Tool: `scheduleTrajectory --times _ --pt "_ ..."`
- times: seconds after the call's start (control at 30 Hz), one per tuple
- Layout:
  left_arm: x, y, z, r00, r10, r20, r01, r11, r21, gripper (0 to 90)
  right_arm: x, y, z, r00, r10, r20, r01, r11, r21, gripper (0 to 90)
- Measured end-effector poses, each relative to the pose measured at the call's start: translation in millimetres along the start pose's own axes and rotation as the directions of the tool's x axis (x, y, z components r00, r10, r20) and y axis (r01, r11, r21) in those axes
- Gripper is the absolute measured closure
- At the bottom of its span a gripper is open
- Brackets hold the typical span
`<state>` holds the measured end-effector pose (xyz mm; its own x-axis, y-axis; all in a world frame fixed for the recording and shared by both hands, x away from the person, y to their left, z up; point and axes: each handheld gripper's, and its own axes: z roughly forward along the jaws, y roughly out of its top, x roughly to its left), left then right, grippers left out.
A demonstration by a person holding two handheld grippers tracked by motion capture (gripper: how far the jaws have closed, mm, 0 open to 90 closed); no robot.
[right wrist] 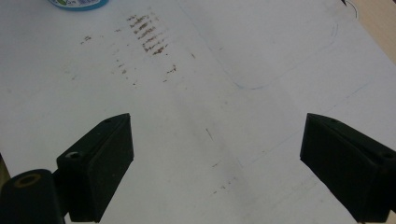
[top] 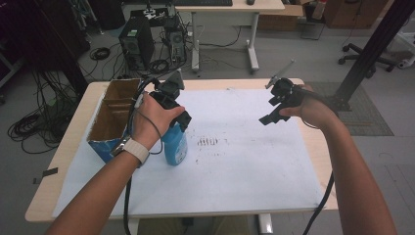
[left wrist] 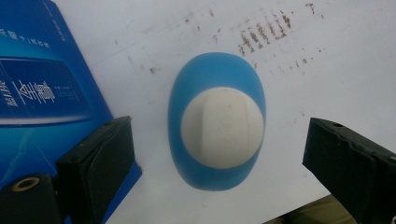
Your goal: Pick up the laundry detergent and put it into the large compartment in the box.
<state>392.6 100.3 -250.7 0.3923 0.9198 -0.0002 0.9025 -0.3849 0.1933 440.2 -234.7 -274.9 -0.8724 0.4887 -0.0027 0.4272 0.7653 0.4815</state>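
Blue bottle [left wrist: 216, 121] — white-capped, upright

Grey floor [top: 58, 161], desk [top: 230, 7], tangled cables [top: 29, 127]

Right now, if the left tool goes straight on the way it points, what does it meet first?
Probably the white cap of the blue bottle, centred between the left tool's open jaws; how far below is unclear.

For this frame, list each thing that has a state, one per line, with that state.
Blue bottle: upright, white cap on, not gripped.
Cardboard box: open at the top, standing beside the bottle.
Left tool: open, jaws apart above the bottle.
Right tool: open, holding nothing, over the white sheet.
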Motion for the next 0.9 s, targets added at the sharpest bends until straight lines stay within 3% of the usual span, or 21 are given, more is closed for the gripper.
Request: scheduleTrajectory --times 0.9 --pt "0.8 -0.7 23.9 1.0000 0.000 0.009 0.000 1.0000 0.006 9.5 -0.1 -3.0 5.2 0.9999 0.001 -0.010 -0.002 1.000 0.000 9.7"
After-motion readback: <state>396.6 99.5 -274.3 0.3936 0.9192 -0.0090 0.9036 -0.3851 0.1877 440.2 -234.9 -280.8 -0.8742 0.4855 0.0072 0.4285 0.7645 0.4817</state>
